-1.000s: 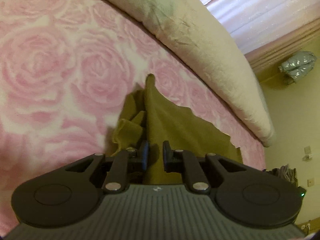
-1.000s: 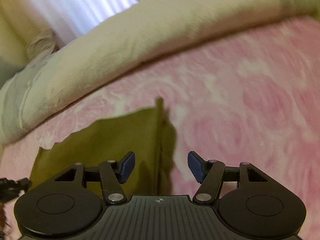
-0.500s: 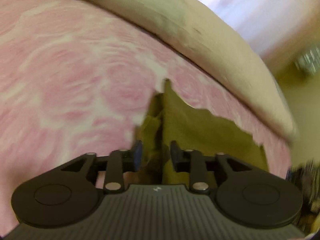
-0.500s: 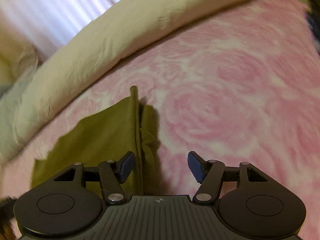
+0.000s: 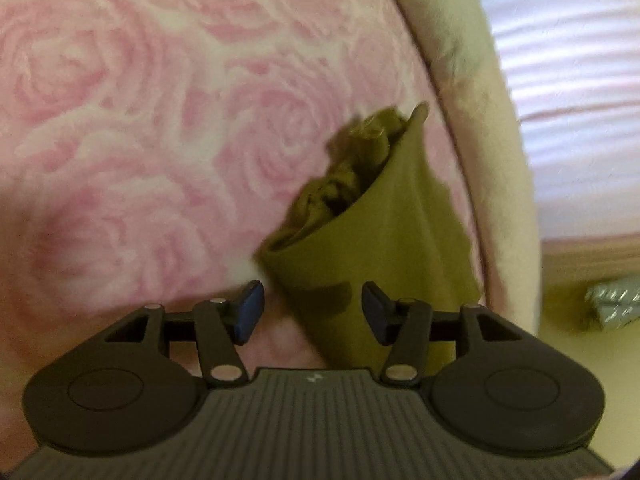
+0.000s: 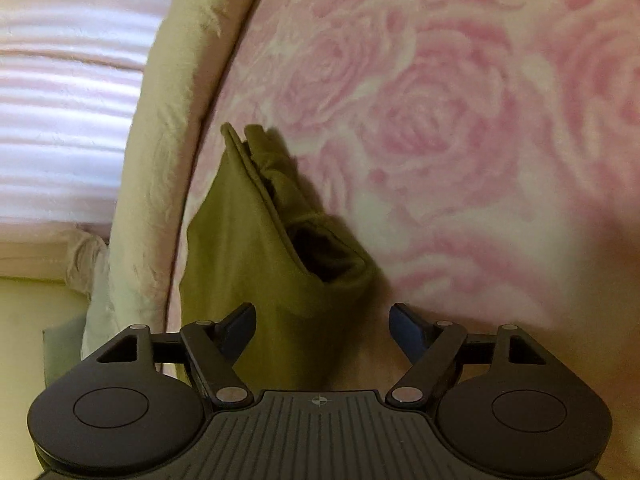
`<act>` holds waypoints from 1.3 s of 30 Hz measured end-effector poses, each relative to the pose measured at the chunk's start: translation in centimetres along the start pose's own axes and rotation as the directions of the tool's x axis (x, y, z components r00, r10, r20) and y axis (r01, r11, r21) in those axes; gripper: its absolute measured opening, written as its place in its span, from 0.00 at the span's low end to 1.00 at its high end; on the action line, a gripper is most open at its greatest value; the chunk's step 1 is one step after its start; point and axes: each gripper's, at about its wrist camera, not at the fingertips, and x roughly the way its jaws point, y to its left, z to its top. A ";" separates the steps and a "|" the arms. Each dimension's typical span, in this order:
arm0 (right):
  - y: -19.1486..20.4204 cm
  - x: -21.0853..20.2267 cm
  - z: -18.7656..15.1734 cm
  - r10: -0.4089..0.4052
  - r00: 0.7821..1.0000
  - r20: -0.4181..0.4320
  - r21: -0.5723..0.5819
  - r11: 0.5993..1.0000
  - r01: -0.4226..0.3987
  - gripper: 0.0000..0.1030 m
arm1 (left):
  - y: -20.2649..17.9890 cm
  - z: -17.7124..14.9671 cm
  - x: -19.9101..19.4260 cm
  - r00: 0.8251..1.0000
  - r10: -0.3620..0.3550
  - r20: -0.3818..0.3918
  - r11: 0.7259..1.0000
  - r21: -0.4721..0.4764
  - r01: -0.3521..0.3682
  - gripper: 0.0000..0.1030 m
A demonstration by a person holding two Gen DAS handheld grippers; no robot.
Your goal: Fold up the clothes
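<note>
Both claws gape, released: left claw [image 5: 310,308], right claw [image 6: 322,330]. Olive garment [image 5: 384,240] lies bunched beside the cream duvet [image 5: 500,160]. Pink bedspread [image 6: 460,140] spreads wide and bare.

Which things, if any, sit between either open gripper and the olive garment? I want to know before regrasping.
Nothing visible does. The olive garment lies on the pink rose blanket, directly ahead of the left gripper and the right gripper. The cream duvet lies beside it, out of the path.
</note>
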 end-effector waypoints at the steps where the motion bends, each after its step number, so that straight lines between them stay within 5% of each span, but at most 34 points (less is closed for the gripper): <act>1: 0.0 0.5 0.0 -0.004 1.000 0.013 0.003 1.000 0.004 0.73 | -0.1 0.2 0.2 1.000 -0.001 0.006 1.000 0.002 0.001 0.43; 2: 0.3 1.1 0.2 -0.005 1.000 0.017 -0.012 1.000 0.005 0.57 | -0.1 0.4 0.4 1.000 -0.002 0.011 1.000 0.004 0.002 0.36; 3: 0.6 1.7 0.4 -0.009 1.000 0.020 -0.027 1.000 0.010 0.23 | -0.2 0.5 0.6 1.000 -0.003 0.017 1.000 0.006 0.003 0.28; 4: 0.7 2.3 0.5 -0.038 0.999 0.013 -0.039 0.998 0.039 0.12 | -0.3 0.7 0.8 1.000 -0.004 0.023 1.000 0.009 0.004 0.10; 8: 0.5 2.2 0.5 -0.053 0.999 0.011 -0.050 0.997 0.053 0.07 | -0.8 1.3 1.0 0.999 -0.004 0.034 0.999 0.050 0.003 0.05; 15: -0.8 -1.7 -1.0 -0.089 0.996 -0.001 -0.061 0.994 0.089 0.06 | -0.5 0.7 -3.2 1.000 0.001 -0.023 0.980 0.198 0.004 0.03; 21: -3.8 -7.8 -5.8 -0.147 0.989 -0.018 -0.046 0.988 0.146 0.06 | 2.3 -1.5 -8.5 0.992 0.038 -0.118 0.960 0.279 -0.004 0.04; 29: -9.1 -16.7 -14.6 -0.286 0.957 -0.056 -0.005 0.958 0.286 0.07 | 9.1 -5.0 -15.4 0.951 0.146 -0.272 0.943 0.328 -0.051 0.08; 31: -9.1 -17.3 -15.4 -0.306 0.949 -0.078 -0.040 0.952 0.304 0.18 | 9.2 -4.7 -15.8 0.940 0.201 -0.276 0.919 0.384 -0.084 0.12; 32: -8.9 -17.6 -15.6 -0.328 0.941 -0.085 -0.065 0.944 0.323 0.43 | 9.0 -4.3 -16.1 0.935 0.230 -0.271 0.901 0.422 -0.099 0.16; 33: -8.2 -18.1 -15.7 -0.354 0.933 -0.069 -0.103 0.933 0.346 0.56 | 8.5 -3.6 -16.5 0.932 0.245 -0.266 0.883 0.459 -0.101 0.18; 37: -5.2 -20.7 -14.6 -0.377 0.921 0.097 -0.255 0.885 0.389 0.56 | 5.2 0.0 -17.8 0.949 0.226 -0.220 0.821 0.568 -0.064 0.20; 39: -3.8 -20.8 -12.9 -0.325 0.932 0.163 -0.322 0.875 0.361 0.56 | 2.6 1.4 -17.0 0.966 0.184 -0.182 0.779 0.627 -0.030 0.26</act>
